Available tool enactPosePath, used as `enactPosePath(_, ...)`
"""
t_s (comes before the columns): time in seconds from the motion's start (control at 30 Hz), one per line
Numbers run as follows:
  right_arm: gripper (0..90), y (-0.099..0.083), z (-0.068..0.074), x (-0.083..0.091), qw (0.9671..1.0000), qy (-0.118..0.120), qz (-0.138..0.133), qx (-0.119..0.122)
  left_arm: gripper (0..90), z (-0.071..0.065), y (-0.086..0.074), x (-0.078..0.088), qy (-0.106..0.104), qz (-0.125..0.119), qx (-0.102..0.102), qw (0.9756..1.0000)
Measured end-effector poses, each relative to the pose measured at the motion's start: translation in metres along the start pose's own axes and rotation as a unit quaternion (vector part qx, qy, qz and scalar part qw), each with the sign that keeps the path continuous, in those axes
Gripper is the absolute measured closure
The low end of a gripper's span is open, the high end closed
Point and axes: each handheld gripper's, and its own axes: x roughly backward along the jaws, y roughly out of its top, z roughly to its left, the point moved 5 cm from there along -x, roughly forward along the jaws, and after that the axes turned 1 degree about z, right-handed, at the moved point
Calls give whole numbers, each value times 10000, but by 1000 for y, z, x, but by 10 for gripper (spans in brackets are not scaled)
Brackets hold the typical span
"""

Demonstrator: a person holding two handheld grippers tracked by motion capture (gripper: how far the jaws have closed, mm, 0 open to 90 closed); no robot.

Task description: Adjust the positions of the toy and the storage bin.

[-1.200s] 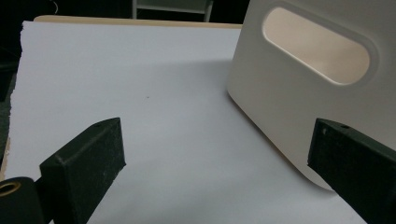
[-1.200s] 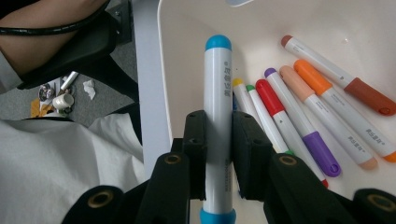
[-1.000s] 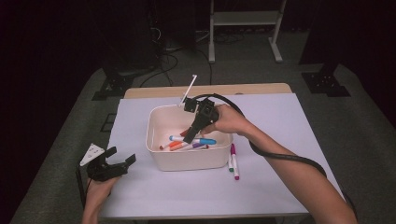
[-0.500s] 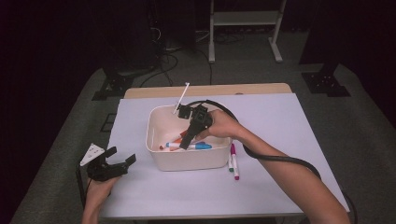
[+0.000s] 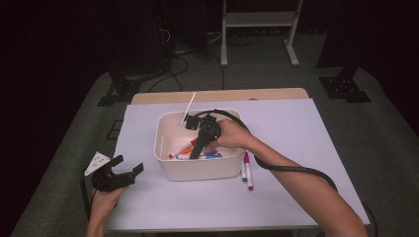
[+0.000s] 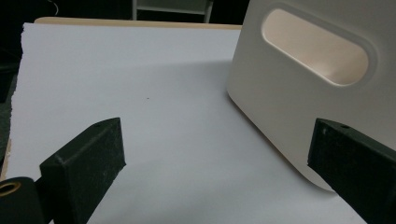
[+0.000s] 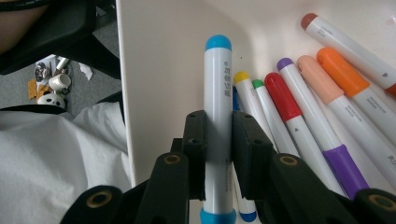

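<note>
Blue-capped marker (image 7: 217,116) sits pinched in the right gripper (image 7: 218,140) just inside the bin (image 5: 195,170), its long axis in line with the jaws, beside the bin's wall; left gripper (image 5: 118,174) rests spread on the table (image 5: 306,133), left of the bin.

I see the white table cover (image 5: 296,143) evenly lit from overhead while the room behind falls into near black. My high view is soft and grainy; the markers (image 7: 299,107) are sharp up close.
</note>
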Motion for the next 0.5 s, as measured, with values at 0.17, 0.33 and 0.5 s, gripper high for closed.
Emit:
enactPosePath(0.17, 744, 1, 0, -3, 10000, -6, 34, -58, 25, 0, 0, 0, -1, 5, -10, 10000)
enactPosePath(0.33, 634, 0, -1, 5, 9996, -219, -103, -141, 25, 0, 0, -1, -15, 15, -28, 10000)
enactPosePath(0.5, 633, -8, 4, 29, 9982, -342, -460, -160, 25, -1, 0, -1, -13, 11, -12, 10000)
